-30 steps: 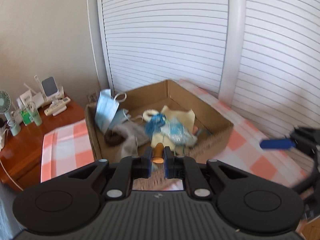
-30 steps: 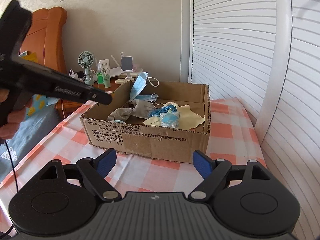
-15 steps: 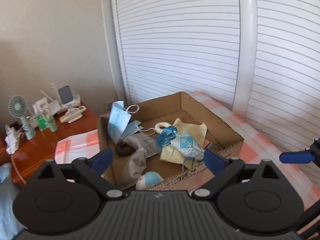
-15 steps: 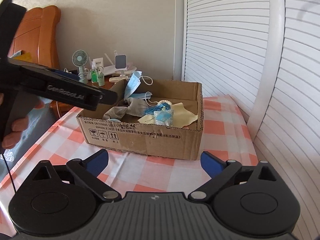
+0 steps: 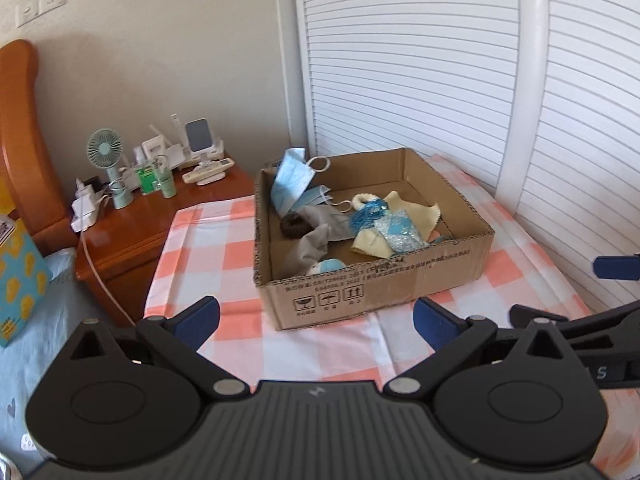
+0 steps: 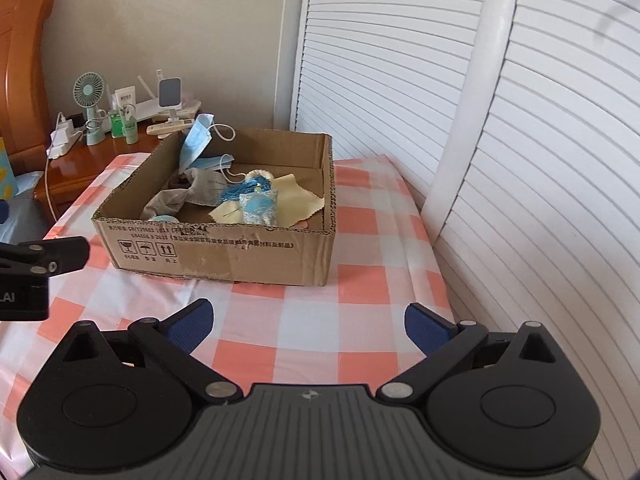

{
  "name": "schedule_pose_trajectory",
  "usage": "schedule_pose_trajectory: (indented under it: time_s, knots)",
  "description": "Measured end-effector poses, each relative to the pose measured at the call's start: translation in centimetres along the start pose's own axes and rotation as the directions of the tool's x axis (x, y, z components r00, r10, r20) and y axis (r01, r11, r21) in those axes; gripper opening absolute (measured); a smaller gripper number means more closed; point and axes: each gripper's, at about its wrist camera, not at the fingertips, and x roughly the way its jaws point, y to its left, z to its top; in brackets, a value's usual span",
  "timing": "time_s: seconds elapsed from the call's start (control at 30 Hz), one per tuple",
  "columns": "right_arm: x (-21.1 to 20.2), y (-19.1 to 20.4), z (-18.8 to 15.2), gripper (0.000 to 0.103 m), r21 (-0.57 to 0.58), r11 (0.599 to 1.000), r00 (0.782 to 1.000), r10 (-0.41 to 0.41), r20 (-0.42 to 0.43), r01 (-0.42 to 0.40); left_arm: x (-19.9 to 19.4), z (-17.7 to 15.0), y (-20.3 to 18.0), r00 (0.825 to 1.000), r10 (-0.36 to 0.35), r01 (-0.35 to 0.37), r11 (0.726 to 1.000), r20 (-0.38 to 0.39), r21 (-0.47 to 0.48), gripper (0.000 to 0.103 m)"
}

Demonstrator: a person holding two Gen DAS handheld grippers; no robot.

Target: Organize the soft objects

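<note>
A: While both tools hang back from the box with nothing in them, what would you do first? The left gripper (image 5: 316, 316) has its blue pads spread wide over the orange-and-white checked tablecloth (image 5: 240, 258), and the right gripper (image 6: 308, 322) stands just as wide, also empty

B: I'd judge the sorting nearly done. The soft things all lie inside the shallow brown cardboard box (image 5: 372, 284): a pale blue face mask (image 5: 290, 182) propped against the far left wall, a grey cloth (image 5: 316, 240) beside a dark brown hair tie (image 5: 294, 225), a pale yellow wiping cloth (image 5: 384, 236) under a blue patterned fabric pouch (image 5: 400, 229), and a tangle of blue string (image 5: 366, 216). A small white-and-blue soft piece (image 5: 326, 267) sits against the near wall

A: So how to finish well?

B: If anything needs tidying it's the mask, since its ear loop hangs over the rim. Come in from above, pinch the fabric rather than the loop, and lay it flat

A: And compared with a second ago?

B: Then the left jaws were nearly closed right at the box's near edge, on a small orange thing, I think. Now they are fully apart and the gripper has pulled back toward the table's near side, so the whole box shows. The right jaws opened slightly further
</note>
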Motion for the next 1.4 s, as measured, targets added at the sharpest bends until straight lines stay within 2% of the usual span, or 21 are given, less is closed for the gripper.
schedule_pose_trajectory:
  time_s: [0.2, 0.37, 1.4]
  knots:
    - [0.00, -0.77, 0.02, 0.103, 0.071, 0.997, 1.000, 0.005, -0.016, -0.004, -0.61, -0.69, 0.37, 0.998, 0.055, -0.056, 0.998, -0.022, -0.025, 0.102]
    - [-0.25, -0.49, 0.09, 0.103, 0.068, 0.998, 1.000, 0.008, -0.010, -0.007, -0.44, -1.03, -0.07, 0.998, 0.047, -0.048, 0.999, -0.046, -0.026, 0.102]
    - [-0.50, -0.50, 0.26, 0.103, 0.086, 0.996, 1.000, 0.012, 0.001, -0.012, -0.55, -0.74, -0.41, 0.998, 0.045, -0.046, 0.999, -0.048, -0.029, 0.102]
